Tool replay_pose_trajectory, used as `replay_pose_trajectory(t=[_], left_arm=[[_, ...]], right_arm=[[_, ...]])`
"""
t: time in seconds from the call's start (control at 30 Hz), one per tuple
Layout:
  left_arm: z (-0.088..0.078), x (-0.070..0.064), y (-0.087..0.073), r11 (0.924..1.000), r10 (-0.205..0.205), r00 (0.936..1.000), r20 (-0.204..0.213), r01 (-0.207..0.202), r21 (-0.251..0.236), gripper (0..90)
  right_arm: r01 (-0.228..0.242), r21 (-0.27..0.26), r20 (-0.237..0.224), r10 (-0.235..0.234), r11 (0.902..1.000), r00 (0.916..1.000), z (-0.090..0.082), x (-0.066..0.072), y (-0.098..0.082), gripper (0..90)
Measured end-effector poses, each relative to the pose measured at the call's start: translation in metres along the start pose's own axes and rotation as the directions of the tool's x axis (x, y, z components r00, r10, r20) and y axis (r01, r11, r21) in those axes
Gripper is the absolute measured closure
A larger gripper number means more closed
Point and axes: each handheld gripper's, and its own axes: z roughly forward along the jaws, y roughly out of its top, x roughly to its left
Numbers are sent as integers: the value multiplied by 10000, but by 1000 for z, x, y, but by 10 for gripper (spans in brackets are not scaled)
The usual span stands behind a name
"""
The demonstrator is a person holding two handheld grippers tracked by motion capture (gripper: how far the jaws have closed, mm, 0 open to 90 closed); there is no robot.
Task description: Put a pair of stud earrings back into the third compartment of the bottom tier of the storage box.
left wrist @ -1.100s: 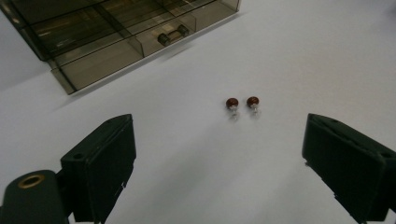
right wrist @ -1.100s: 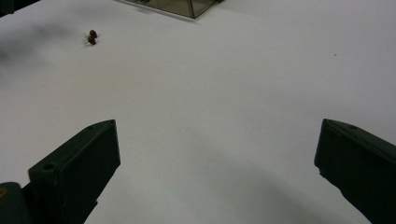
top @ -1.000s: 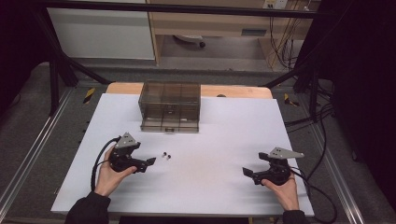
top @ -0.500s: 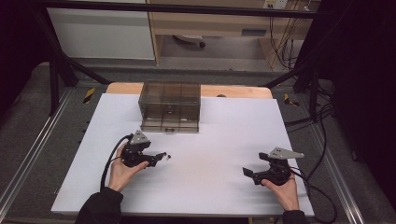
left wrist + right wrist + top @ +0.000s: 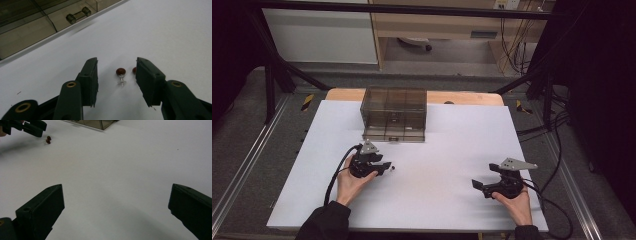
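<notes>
Two small studs (image 5: 120, 71) with dark red round heads and short metal posts lie on the white table (image 5: 452, 145); the second one is partly hidden behind a jaw. My left gripper (image 5: 116, 63) sits low over the table with its jaws on either side of them. Those jaws have just been closing, and the pads do not touch the studs. From above, the studs (image 5: 393, 167) show as a dark speck at the tip of the left gripper (image 5: 386, 168). My right gripper (image 5: 477, 185) rests at the front right, wide open, nothing between its jaws (image 5: 116, 192).
A smoky see-through drawer box (image 5: 394, 114) stands at the back middle of the table, just beyond the left gripper; a drawer handle (image 5: 78, 15) faces me. Cables trail from both grippers toward the front edge. Wooden table edge and dark frame rails surround the white sheet.
The left hand has slid to the right toward the studs and its jaws have narrowed around them. The right hand has stayed where it was.
</notes>
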Motion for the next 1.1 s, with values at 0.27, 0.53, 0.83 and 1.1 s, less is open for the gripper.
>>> replay_pose_trajectory(t=[0.27,0.53,0.83,1.1], left_arm=[[5,-1,-1,9998,-113,9999,91,112,183,640],[9,-2,-4,9996,-125,9999,28,124,242,708],[12,-3,-4,9995,-75,10000,48,73,307,776],[13,-4,-5,9996,-57,10000,-2,57,276,810]], right_arm=[[-20,-7,-17,20,10000,10000,0,0,0,10],[-58,-39,-24,58,10000,10000,0,0,1,10],[-58,-36,-23,58,10000,10000,0,0,0,11],[-84,-52,-35,84,10000,10000,-1,0,1,11]])
